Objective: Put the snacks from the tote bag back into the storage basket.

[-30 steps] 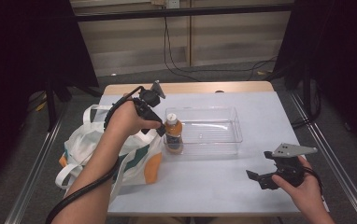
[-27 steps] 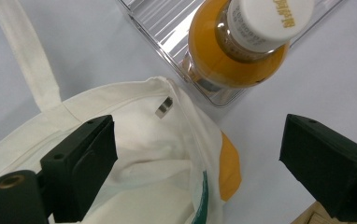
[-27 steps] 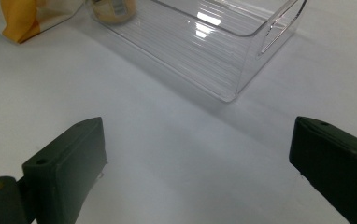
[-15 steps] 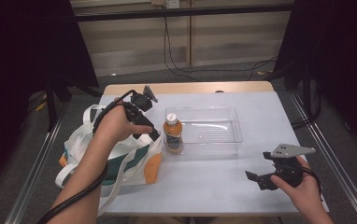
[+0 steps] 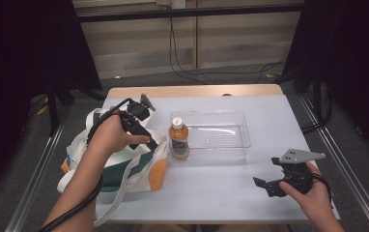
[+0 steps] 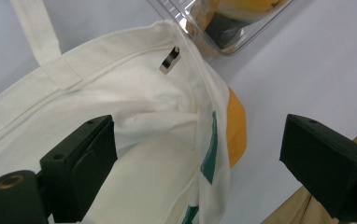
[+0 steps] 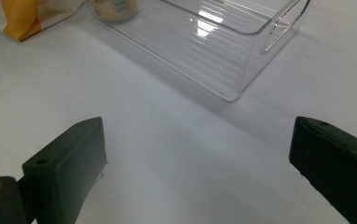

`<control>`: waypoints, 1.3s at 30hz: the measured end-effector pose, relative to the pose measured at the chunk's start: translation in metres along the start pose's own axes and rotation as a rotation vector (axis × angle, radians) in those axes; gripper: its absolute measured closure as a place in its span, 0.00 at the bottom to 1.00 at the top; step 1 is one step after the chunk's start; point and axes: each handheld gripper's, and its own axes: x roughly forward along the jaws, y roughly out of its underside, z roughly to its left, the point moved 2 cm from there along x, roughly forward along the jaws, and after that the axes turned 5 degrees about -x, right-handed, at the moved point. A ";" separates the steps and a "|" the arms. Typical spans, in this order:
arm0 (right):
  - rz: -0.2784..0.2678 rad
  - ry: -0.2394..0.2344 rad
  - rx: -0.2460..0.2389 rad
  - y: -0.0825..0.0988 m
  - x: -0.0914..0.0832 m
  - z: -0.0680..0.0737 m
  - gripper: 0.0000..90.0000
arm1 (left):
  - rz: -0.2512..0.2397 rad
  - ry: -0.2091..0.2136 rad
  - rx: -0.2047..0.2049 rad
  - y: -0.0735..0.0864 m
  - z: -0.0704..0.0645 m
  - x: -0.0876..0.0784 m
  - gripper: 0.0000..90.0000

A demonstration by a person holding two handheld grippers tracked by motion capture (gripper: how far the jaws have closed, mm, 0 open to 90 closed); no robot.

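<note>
In the high view the left hand (image 5: pixel 112 137) and its forearm cover the middle of the tote bag (image 5: pixel 139 166), so the bag's mouth is hidden and its contents cannot be told. The bottle (image 5: pixel 178 140) has a label too small to read. In the left gripper view the clear bin (image 6: pixel 223 25) is cut off by the top edge, and the yellow shape inside it is probably the bottle, blurred. In the right gripper view the bottle (image 7: pixel 116 8) is cropped to its base.
</note>
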 end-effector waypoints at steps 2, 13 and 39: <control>0.000 0.001 0.001 0.000 0.000 0.000 0.04 | -0.002 0.013 -0.005 0.003 0.001 0.000 0.12; 0.001 -0.001 -0.002 0.000 0.000 0.000 0.04 | 0.005 0.017 -0.014 0.020 0.003 -0.001 0.12; 0.002 -0.004 -0.002 0.000 0.000 0.001 0.04 | -0.057 0.056 -0.044 0.050 0.007 0.003 0.11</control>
